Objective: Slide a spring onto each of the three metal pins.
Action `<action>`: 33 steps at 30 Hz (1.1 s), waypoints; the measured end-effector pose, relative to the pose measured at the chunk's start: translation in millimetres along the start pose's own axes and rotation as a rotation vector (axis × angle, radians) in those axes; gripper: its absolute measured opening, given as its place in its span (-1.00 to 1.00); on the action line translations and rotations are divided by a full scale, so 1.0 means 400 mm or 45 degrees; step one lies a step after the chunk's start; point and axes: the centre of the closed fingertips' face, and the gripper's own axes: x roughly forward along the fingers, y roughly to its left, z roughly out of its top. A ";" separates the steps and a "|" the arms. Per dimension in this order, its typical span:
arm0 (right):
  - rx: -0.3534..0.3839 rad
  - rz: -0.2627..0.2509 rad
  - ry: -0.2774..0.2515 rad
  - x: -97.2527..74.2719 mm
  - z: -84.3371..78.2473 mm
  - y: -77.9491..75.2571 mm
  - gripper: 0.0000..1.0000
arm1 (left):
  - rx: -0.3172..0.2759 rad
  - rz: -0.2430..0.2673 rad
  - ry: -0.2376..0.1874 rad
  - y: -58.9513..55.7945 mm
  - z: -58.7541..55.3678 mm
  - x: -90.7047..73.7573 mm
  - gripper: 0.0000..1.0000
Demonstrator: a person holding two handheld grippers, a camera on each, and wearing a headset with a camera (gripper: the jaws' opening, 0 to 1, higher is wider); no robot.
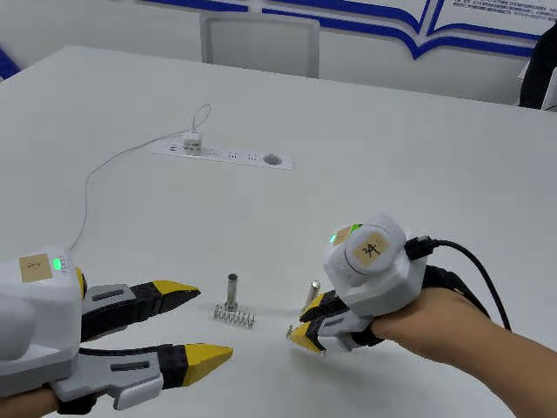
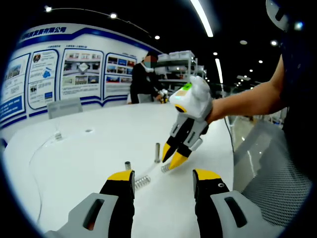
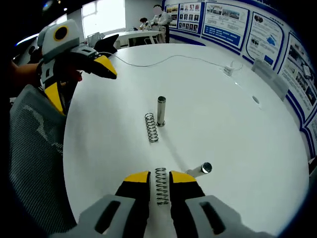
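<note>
Two short metal pins stand on the white table (image 1: 392,165): one (image 1: 232,290) (image 3: 161,110) (image 2: 128,166) with a loose spring (image 1: 234,315) (image 3: 151,127) (image 2: 142,181) lying at its foot, the other (image 1: 313,292) (image 3: 200,170) (image 2: 157,152) close beside my right gripper. My right gripper (image 1: 302,333) (image 3: 159,179) (image 2: 169,157) is down near the table, shut on a second spring (image 3: 160,186) (image 2: 165,168) that runs lengthwise between its jaws. My left gripper (image 1: 211,322) (image 2: 163,179) (image 3: 74,54) hovers open and holds nothing, just left of the first pin and the loose spring.
A white power strip (image 1: 222,154) with a plug (image 1: 192,144) and a thin cable lies further back on the table. A chair back (image 1: 259,39) stands behind the far edge. A person (image 2: 143,79) stands in the background.
</note>
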 end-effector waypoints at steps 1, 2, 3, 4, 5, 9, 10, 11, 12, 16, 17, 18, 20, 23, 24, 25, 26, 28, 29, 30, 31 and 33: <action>-0.004 0.003 0.008 0.004 0.000 0.001 -0.68 | -0.001 0.001 0.000 0.000 -0.001 -0.001 -0.03; -0.009 0.005 0.015 0.009 0.000 0.001 -0.68 | -0.002 0.001 0.000 0.000 -0.001 -0.001 -0.03; -0.013 0.005 0.026 0.014 0.000 0.000 -0.68 | -0.002 0.002 0.001 0.001 -0.002 -0.002 -0.03; -0.019 0.007 0.034 0.018 -0.001 0.000 -0.68 | -0.003 0.003 0.001 0.002 -0.003 -0.002 -0.03; -0.022 0.010 0.045 0.023 -0.003 -0.001 -0.68 | -0.004 0.005 0.002 0.002 -0.005 -0.003 -0.03; -0.026 0.021 0.073 0.034 -0.008 -0.002 -0.68 | -0.008 0.009 0.002 0.005 -0.007 -0.004 -0.03; -0.024 0.023 0.080 0.036 -0.009 -0.002 -0.68 | -0.009 0.009 0.002 0.006 -0.007 -0.005 -0.03; -0.023 0.026 0.084 0.037 -0.010 -0.002 -0.69 | -0.009 0.010 0.001 0.006 -0.007 -0.005 -0.03; -0.022 0.028 0.089 0.038 -0.011 -0.002 -0.69 | -0.010 0.010 0.001 0.006 -0.007 -0.004 -0.03; -0.017 0.035 0.101 0.036 -0.013 -0.002 -0.70 | -0.014 0.010 -0.001 0.007 -0.008 -0.004 -0.03; -0.014 0.038 0.102 0.036 -0.013 -0.001 -0.71 | -0.014 0.009 -0.001 0.007 -0.008 -0.004 -0.03; -0.010 0.041 0.105 0.035 -0.014 0.000 -0.72 | -0.015 0.009 -0.001 0.007 -0.009 -0.003 -0.03; -0.001 0.051 0.106 0.036 -0.014 0.003 -0.75 | -0.016 0.007 -0.001 0.006 -0.010 -0.003 -0.04; 0.010 0.051 0.106 0.036 -0.014 0.003 -0.75 | -0.017 0.004 -0.001 0.004 -0.011 -0.002 -0.04; 0.014 0.053 0.106 0.036 -0.014 0.002 -0.76 | -0.018 0.003 0.000 0.004 -0.011 -0.001 -0.04; 0.020 0.054 0.105 0.036 -0.014 0.002 -0.76 | -0.017 0.001 0.001 0.003 -0.012 -0.001 -0.04; 0.022 0.052 0.106 0.036 -0.014 0.002 -0.76 | -0.017 0.000 0.001 0.003 -0.012 -0.001 -0.04; 0.015 0.043 0.103 0.035 -0.014 0.002 -0.76 | -0.017 -0.002 0.001 0.002 -0.012 -0.001 -0.05; 0.017 0.043 0.103 0.034 -0.015 0.002 -0.76 | -0.016 -0.003 0.002 0.002 -0.012 0.000 -0.05; 0.022 0.044 0.099 0.032 -0.015 0.005 -0.76 | -0.016 -0.004 0.002 0.002 -0.012 0.000 -0.05; 0.023 0.040 0.092 0.029 -0.013 0.005 -0.76 | -0.016 -0.006 0.002 0.002 -0.012 0.001 -0.05; 0.030 0.034 0.081 0.023 -0.011 0.003 -0.76 | -0.015 -0.008 0.003 0.001 -0.012 0.002 -0.05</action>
